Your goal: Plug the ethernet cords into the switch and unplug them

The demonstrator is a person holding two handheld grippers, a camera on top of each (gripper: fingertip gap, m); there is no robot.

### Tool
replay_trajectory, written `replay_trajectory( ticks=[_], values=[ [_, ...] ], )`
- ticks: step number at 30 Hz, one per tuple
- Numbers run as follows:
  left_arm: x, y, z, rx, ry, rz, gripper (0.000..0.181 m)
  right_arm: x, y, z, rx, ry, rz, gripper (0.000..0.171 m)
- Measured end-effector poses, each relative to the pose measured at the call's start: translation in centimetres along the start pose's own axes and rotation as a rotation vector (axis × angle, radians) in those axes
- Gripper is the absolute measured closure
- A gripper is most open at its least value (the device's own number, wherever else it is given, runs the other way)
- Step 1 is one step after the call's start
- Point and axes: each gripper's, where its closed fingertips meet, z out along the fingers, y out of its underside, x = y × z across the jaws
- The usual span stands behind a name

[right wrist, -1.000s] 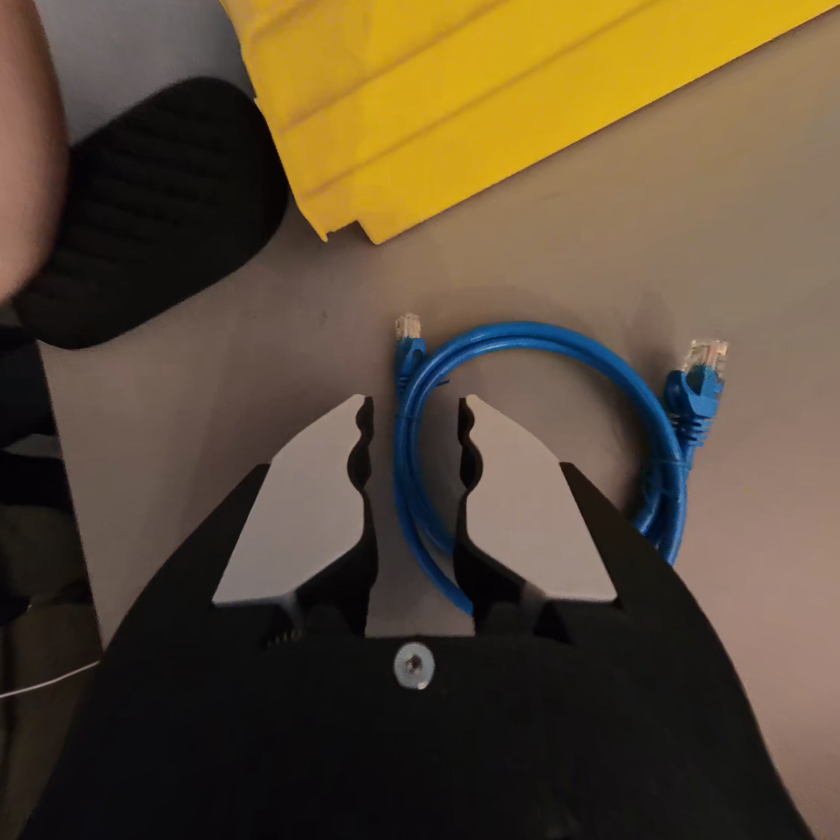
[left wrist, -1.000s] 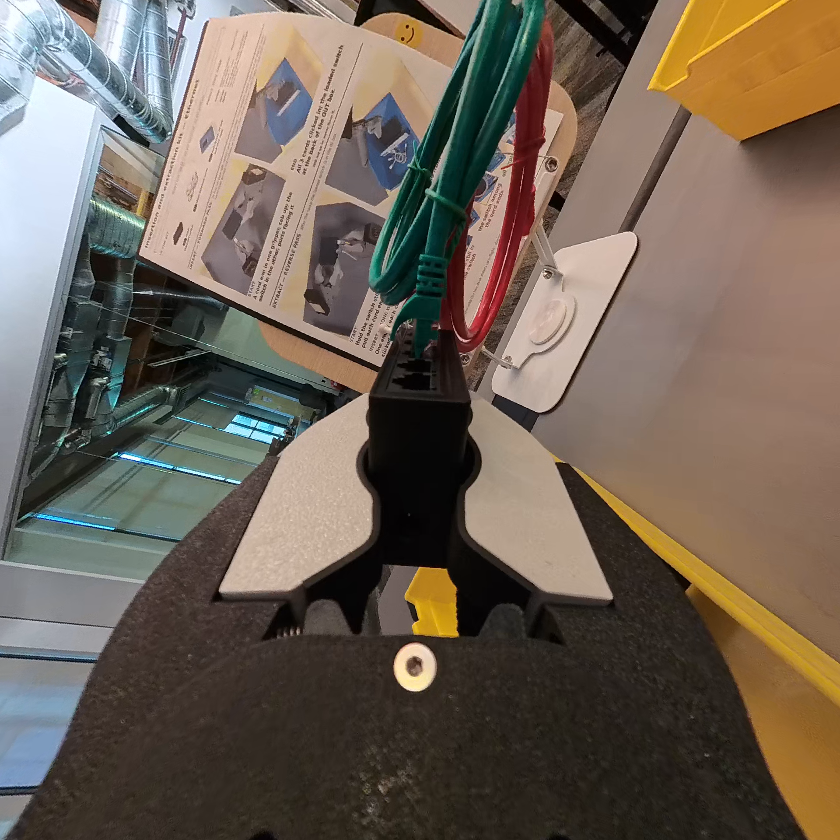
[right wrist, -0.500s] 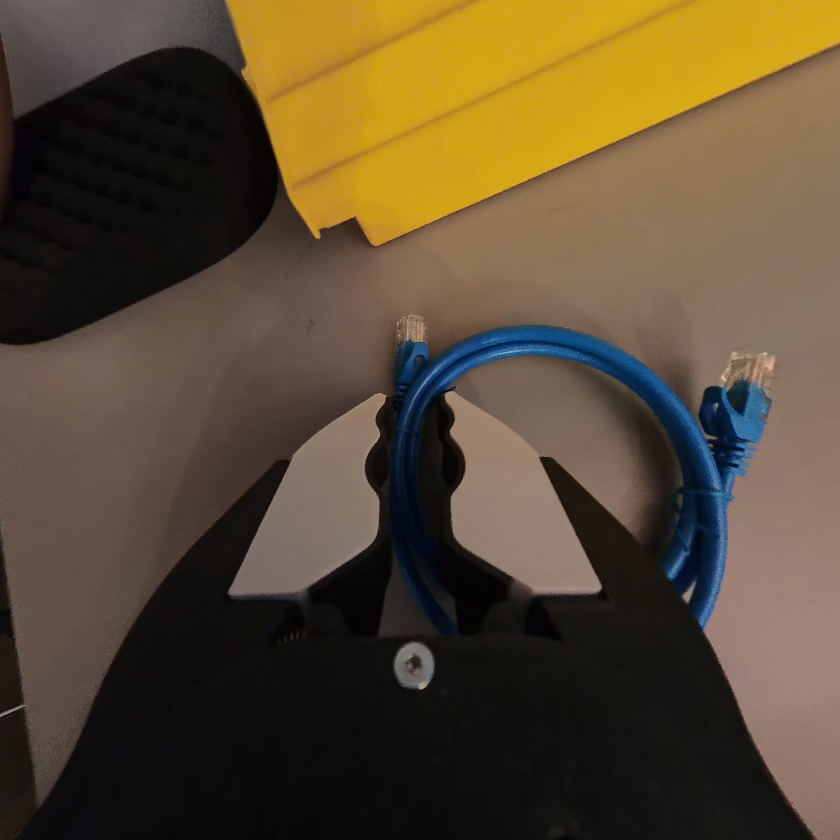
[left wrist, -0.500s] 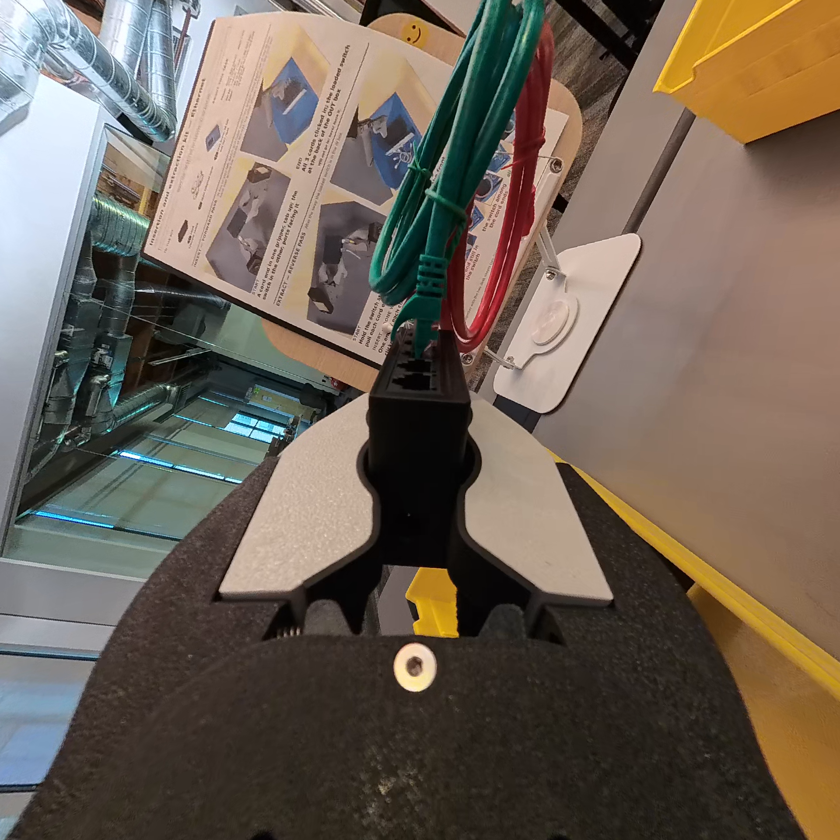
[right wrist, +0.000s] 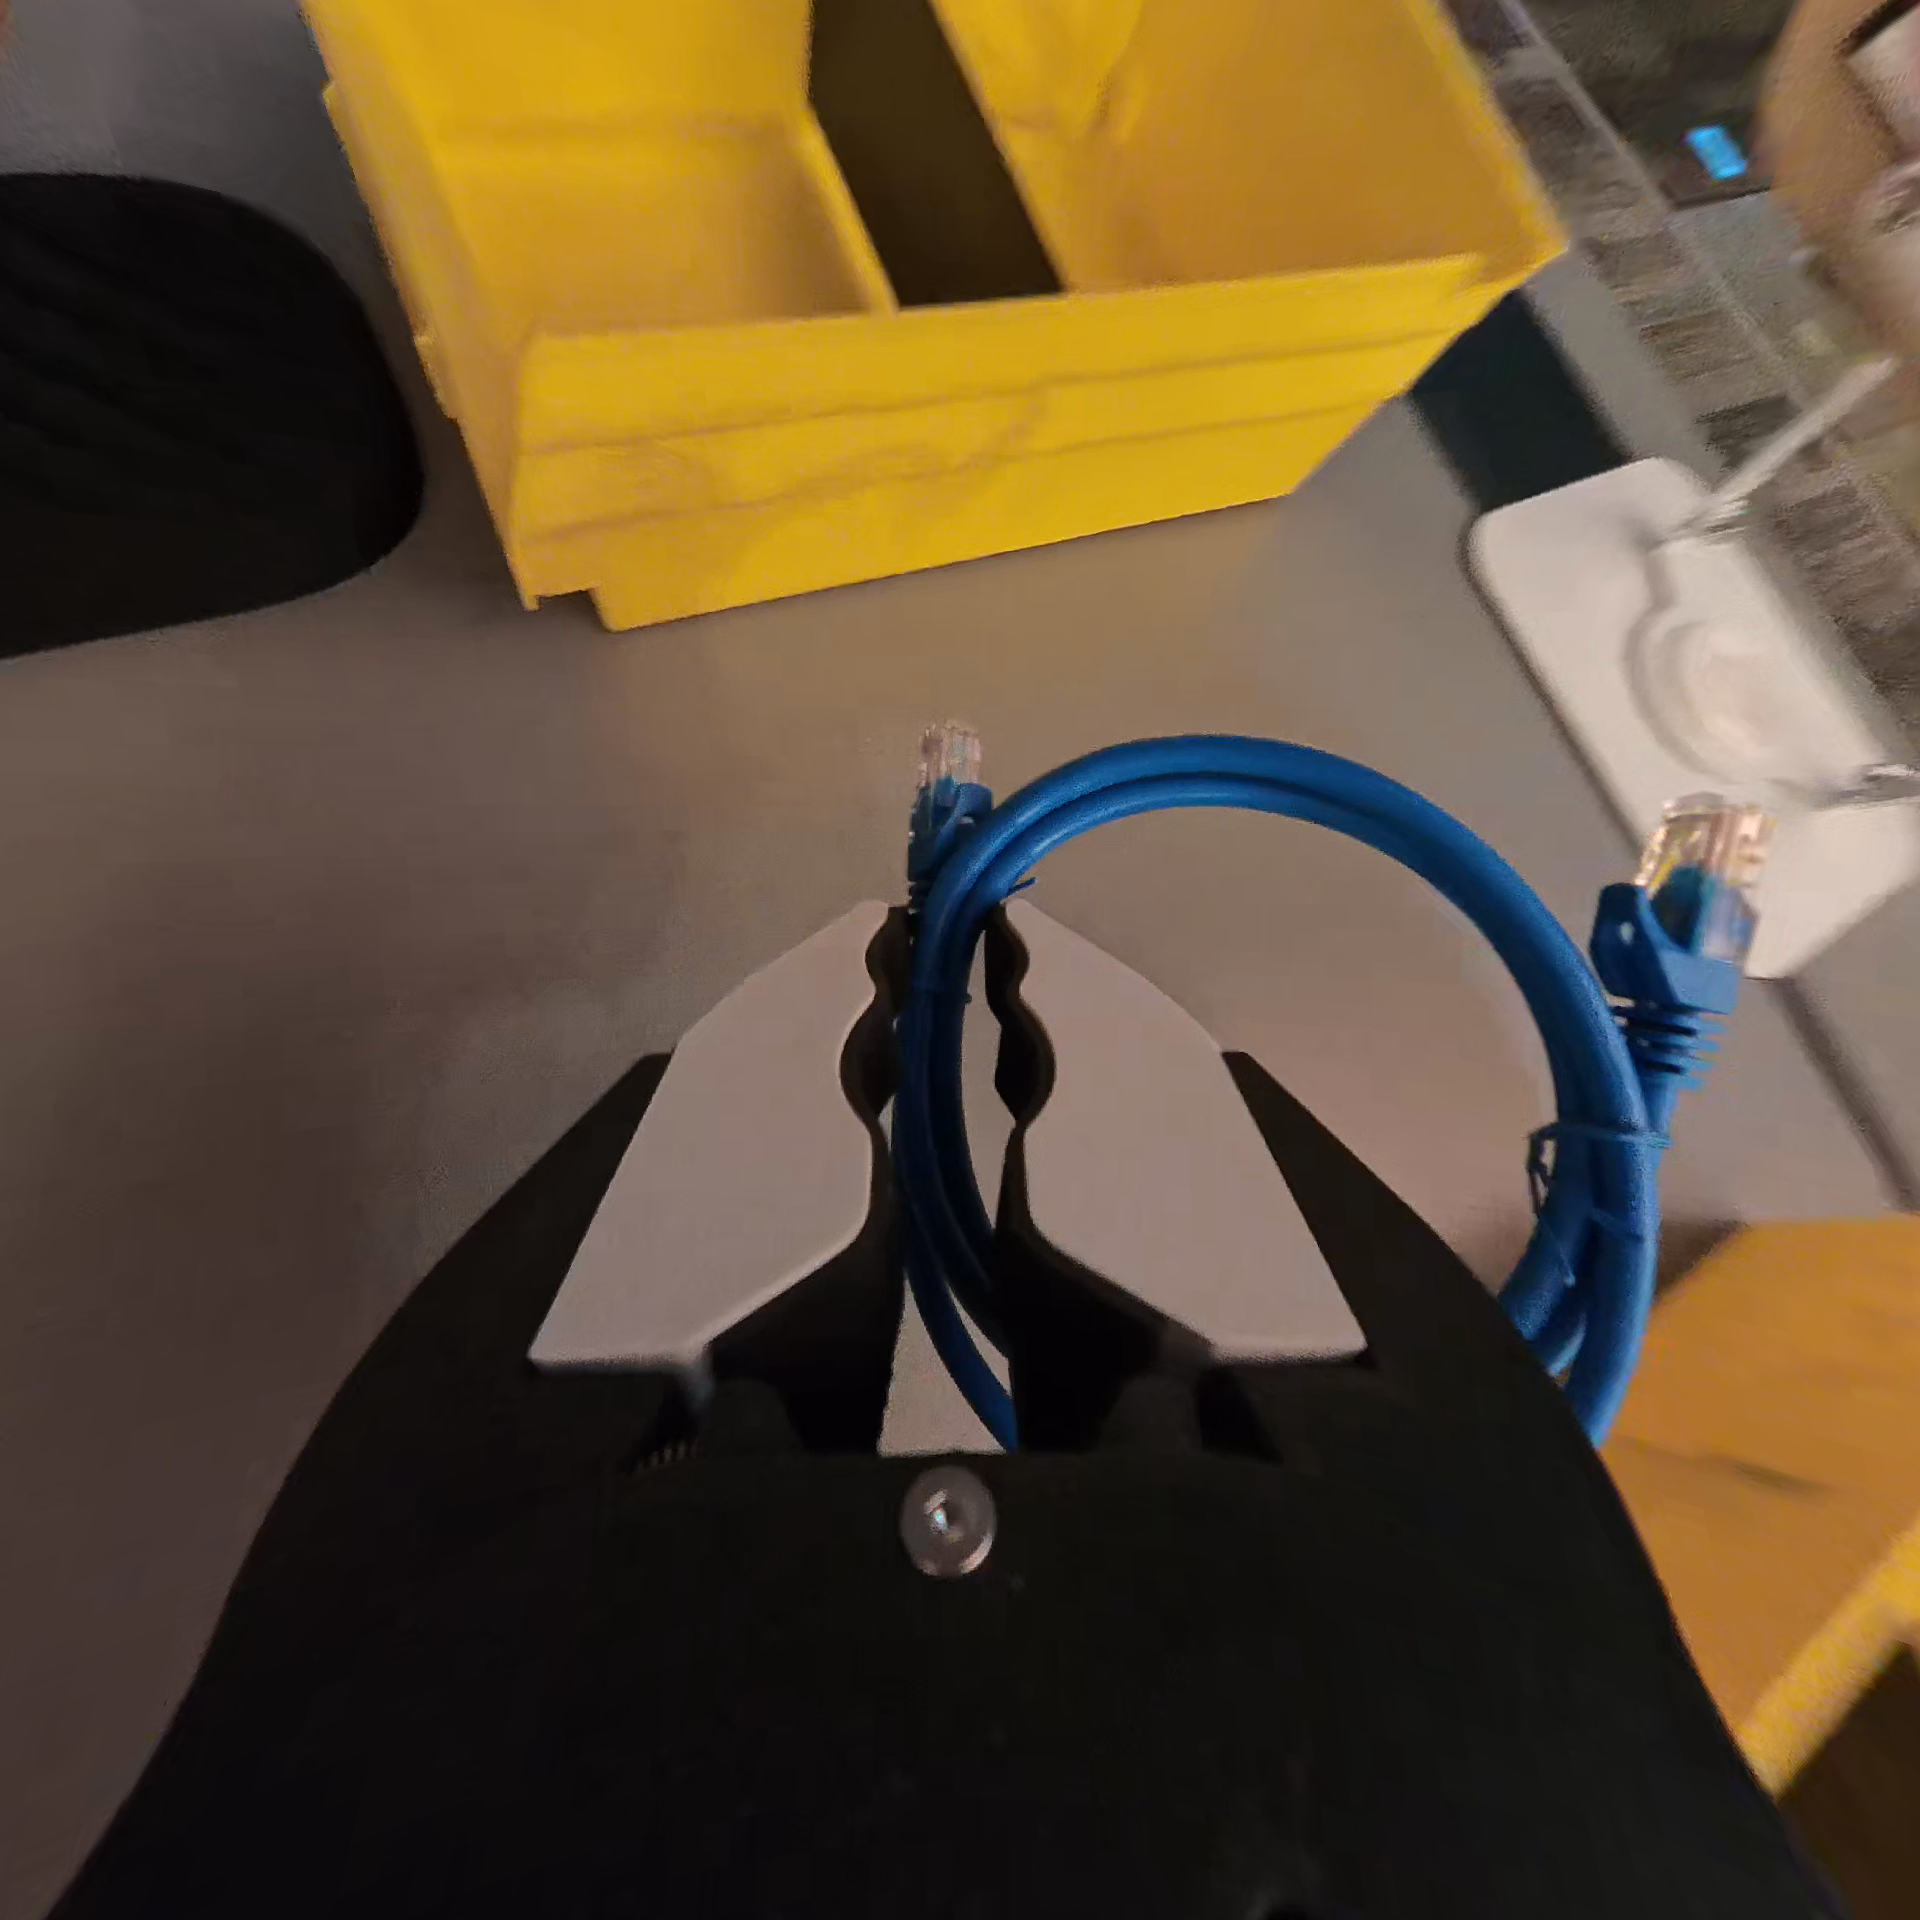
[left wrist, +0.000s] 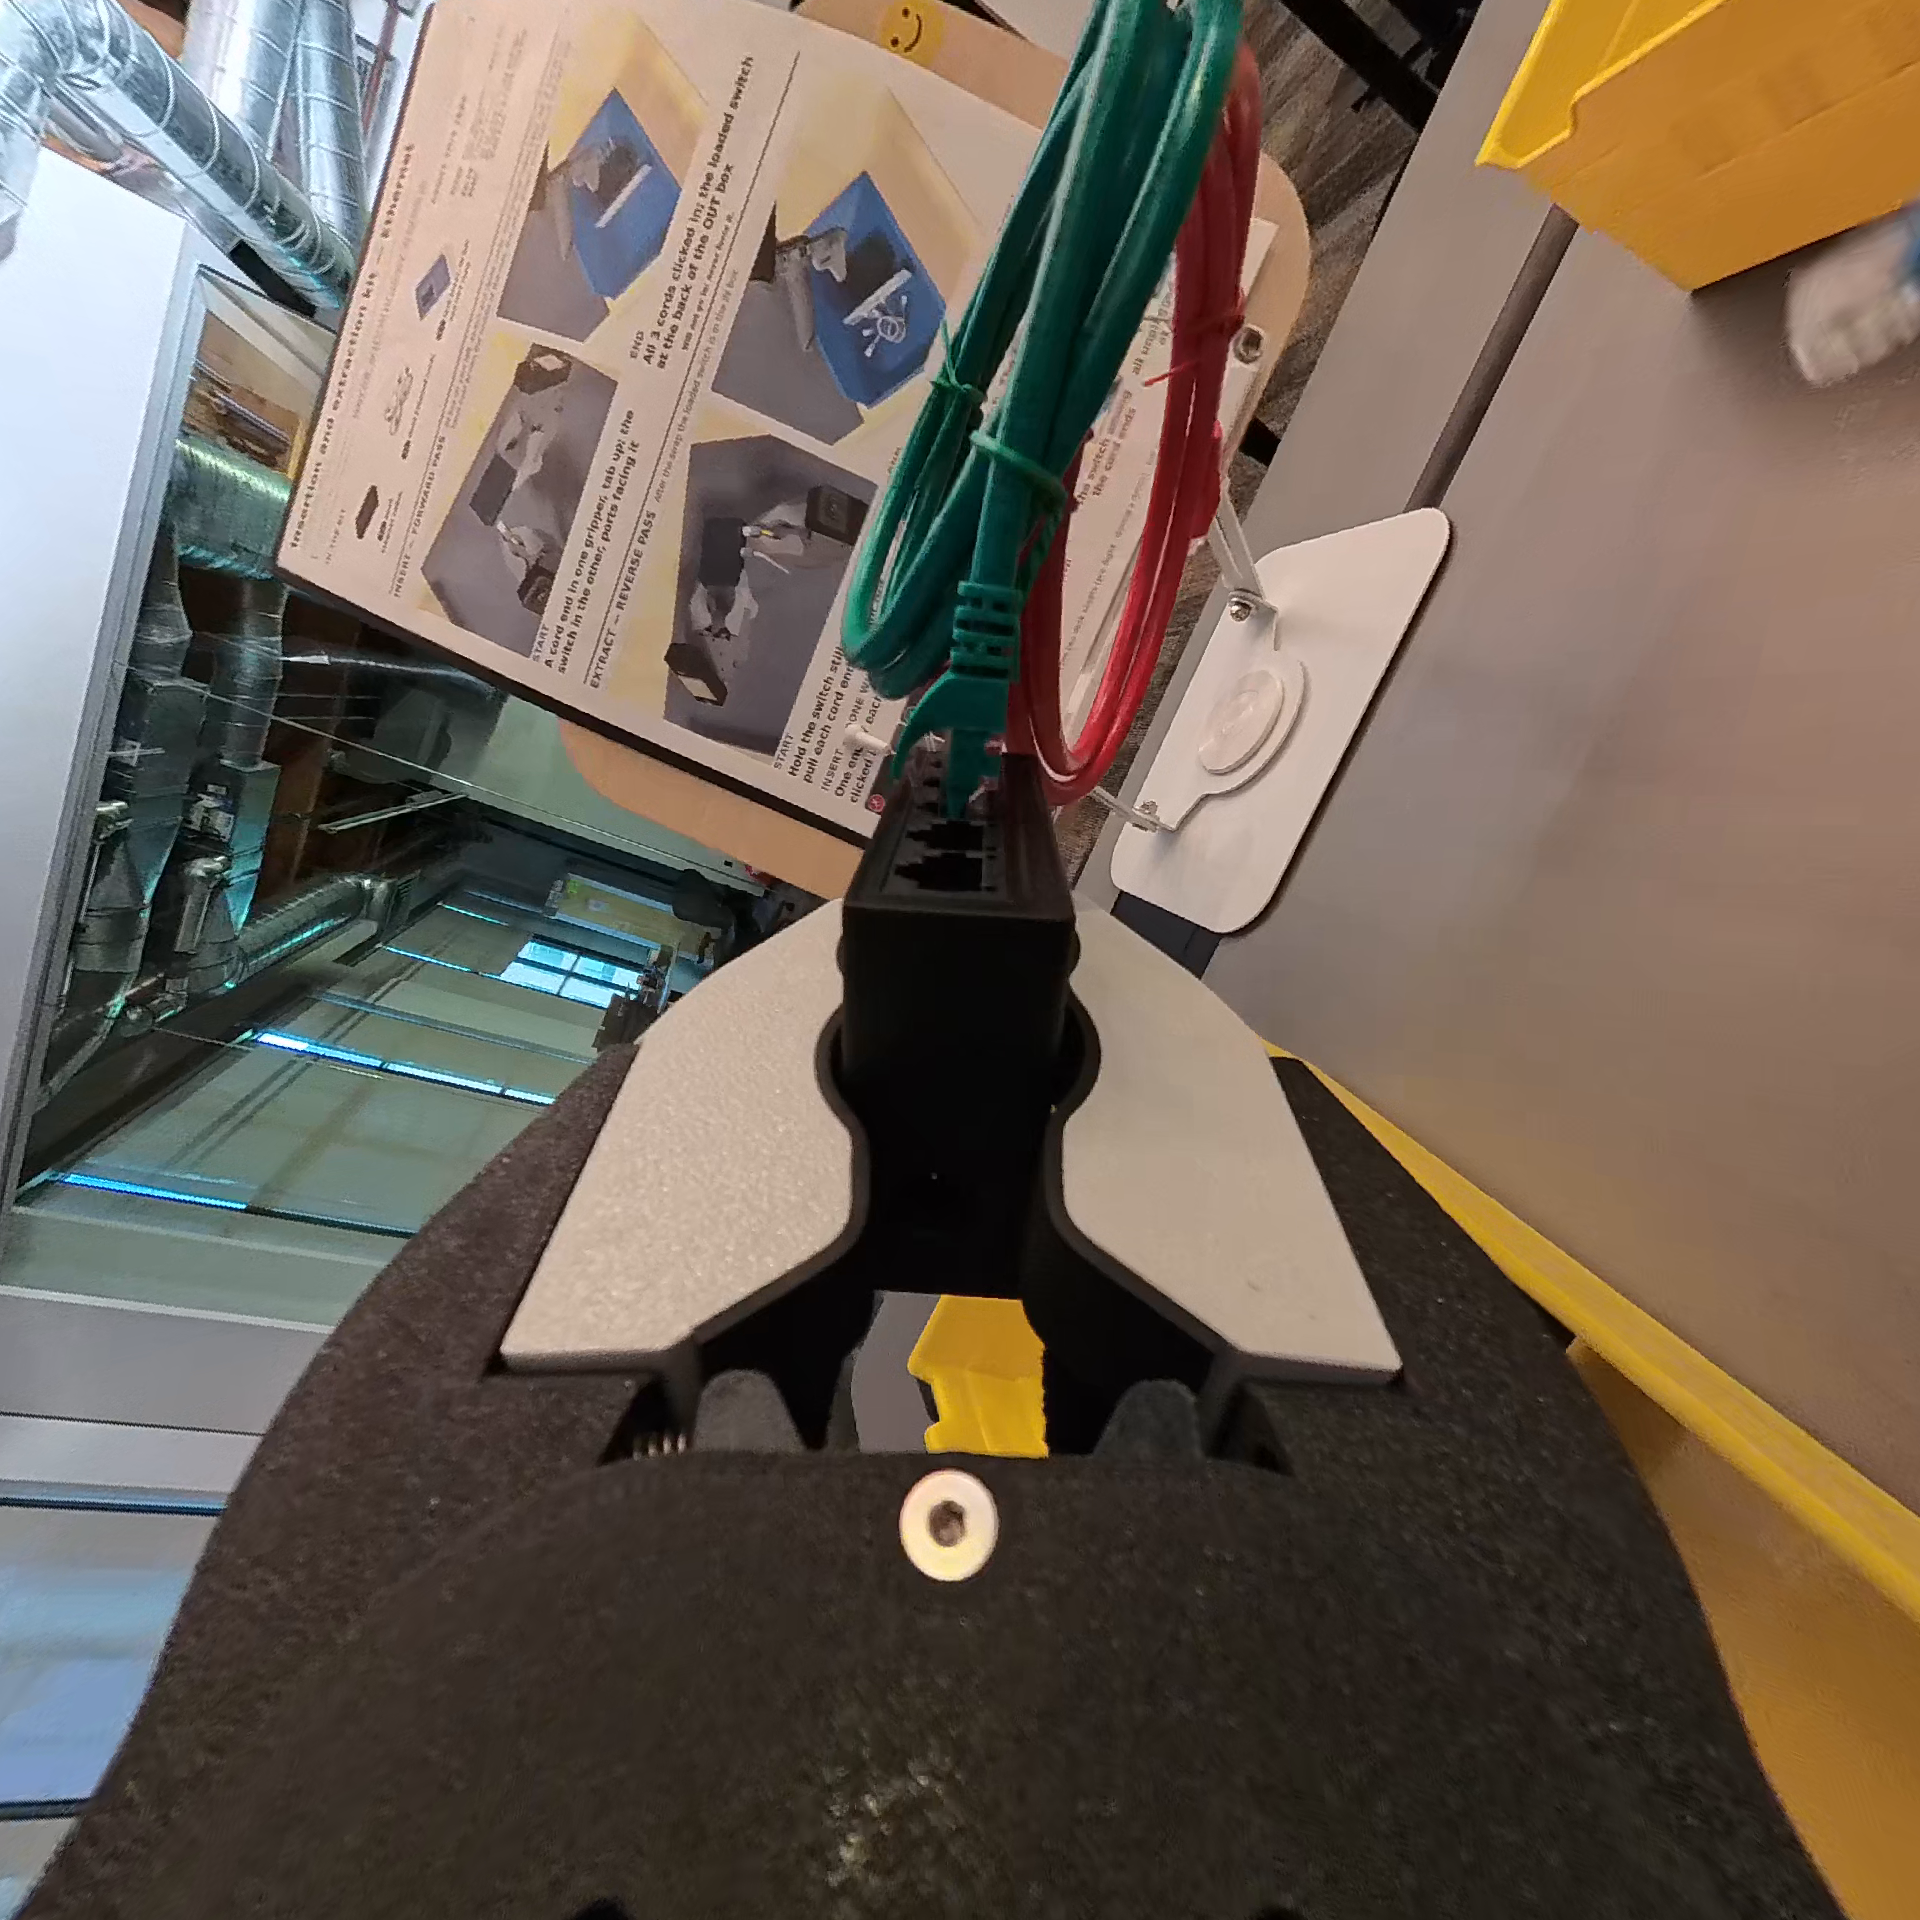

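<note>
The left claw (left wrist: 956, 997) was clenched on the black switch (left wrist: 956, 935), which stood up between its fingers with the port face turned away from the camera. The claw was tipped steeply, so that the bench (left wrist: 1662, 831) ran up the right side of its view like a wall. A green cord (left wrist: 1029, 416) was plugged into one port of the switch, and its bundled loops hung beyond it; a red cord (left wrist: 1195, 468) looped just behind (where its plug sat could not be made out). A poster (left wrist: 582, 416) on a white stand (left wrist: 1330, 665) filled the background.

The right claw (right wrist: 940, 935) pointed forward and down over the bench (right wrist: 416, 883), clamped on the blue cord (right wrist: 1299, 769) near one plug (right wrist: 948, 753), which stuck out past the fingertips. The rest of the cord arced to the right, clear of the bench, and its second plug (right wrist: 1704, 852) pointed up and away. A yellow bin (right wrist: 935, 436) sat ahead, and the edge of another (right wrist: 1766, 1403) showed at lower right.
</note>
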Motion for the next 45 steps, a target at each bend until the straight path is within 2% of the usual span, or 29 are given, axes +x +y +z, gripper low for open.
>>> replay_trajectory(
  ticks=[6,11,14,17,22,27,36,45],
  values=[
    [1.0,-0.1,0.9,-0.013,-0.011,0.052,0.151,6.1,-3.9,-7.3,-0.014,0.134,-0.091,0.156],
    [2.5,-1.0,1.4,0.0,-0.024,0.132,0.152,8.3,-6.8,-10.2,-0.024,0.18,-0.152,0.156],
    [3.4,-1.4,1.7,-0.005,-0.025,0.183,0.152,7.8,-7.6,-10.1,0.013,0.152,-0.17,0.155],
    [4.6,-1.6,2.0,-0.014,-0.011,0.231,0.152,8.2,-7.3,-9.3,-0.047,0.205,-0.201,0.155],
    [6.7,-2.6,2.4,0.02,0.041,0.244,0.151,8.1,-5.9,-7.9,-0.139,0.194,-0.238,0.155],
    [7.8,-3.3,2.4,0.032,0.052,0.283,0.151,7.4,-5.7,-7.2,-0.161,0.146,-0.233,0.155],
    [8.8,-4.4,2.1,0.062,0.073,0.298,0.151,7.0,-4.9,-6.1,-0.217,0.131,-0.255,0.155],
    [8.6,-4.7,1.8,0.084,0.067,0.307,0.151,6.9,-5.1,-6.1,-0.187,0.095,-0.242,0.155]
  ],
)
